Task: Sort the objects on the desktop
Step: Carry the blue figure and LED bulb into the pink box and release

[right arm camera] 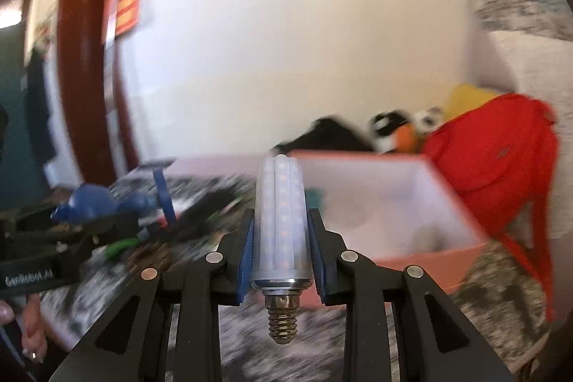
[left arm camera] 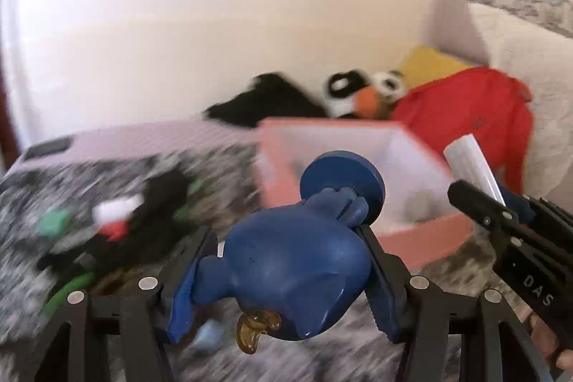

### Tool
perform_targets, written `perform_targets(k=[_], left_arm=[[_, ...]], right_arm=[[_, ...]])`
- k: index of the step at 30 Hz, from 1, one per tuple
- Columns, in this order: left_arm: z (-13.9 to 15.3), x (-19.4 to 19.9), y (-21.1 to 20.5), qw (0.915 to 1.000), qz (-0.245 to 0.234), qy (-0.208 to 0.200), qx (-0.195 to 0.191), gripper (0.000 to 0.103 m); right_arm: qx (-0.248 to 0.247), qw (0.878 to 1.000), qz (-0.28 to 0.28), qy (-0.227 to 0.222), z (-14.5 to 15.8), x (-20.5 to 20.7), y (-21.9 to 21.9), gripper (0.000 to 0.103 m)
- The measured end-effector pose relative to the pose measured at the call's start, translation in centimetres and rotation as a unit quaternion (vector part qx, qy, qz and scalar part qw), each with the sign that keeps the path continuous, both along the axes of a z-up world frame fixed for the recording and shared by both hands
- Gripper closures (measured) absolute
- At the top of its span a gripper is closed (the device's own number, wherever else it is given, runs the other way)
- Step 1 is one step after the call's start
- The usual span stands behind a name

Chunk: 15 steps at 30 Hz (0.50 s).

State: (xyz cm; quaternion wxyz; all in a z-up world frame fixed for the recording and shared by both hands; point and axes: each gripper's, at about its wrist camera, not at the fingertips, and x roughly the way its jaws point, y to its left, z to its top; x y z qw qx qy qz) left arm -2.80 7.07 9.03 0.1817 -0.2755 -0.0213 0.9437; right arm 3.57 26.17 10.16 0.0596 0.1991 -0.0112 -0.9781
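Observation:
My left gripper (left arm camera: 286, 260) is shut on a blue rubber suction toy (left arm camera: 297, 274) with a round disc end (left arm camera: 342, 183), held above the speckled table. My right gripper (right arm camera: 281, 235) is shut on a white LED corn bulb (right arm camera: 281, 221), screw base toward the camera. Both are held in front of an open pink box (left arm camera: 422, 238), which also shows in the right wrist view (right arm camera: 412, 253). The right gripper with the bulb (left arm camera: 472, 167) appears at right in the left wrist view. The left gripper with the blue toy (right arm camera: 89, 203) appears at left in the right wrist view.
A blurred pile of small objects (left arm camera: 107, 221), black, green, red and white, lies on the table at left. Behind the box sit a red bag (left arm camera: 472, 110), a plush toy (left arm camera: 365, 92) and a yellow cushion (left arm camera: 429, 63) against a white wall.

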Motion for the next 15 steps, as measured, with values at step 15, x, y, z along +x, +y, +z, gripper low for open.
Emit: perform_targets(k=[15], left_arm=[[-4.3, -14.9, 13.3, 0.9960, -0.053, -0.072, -0.003, 0.036]], right_arm=[[-0.012, 0.984, -0.166, -0.061, -0.9, -16.3, 11.1, 0.073]])
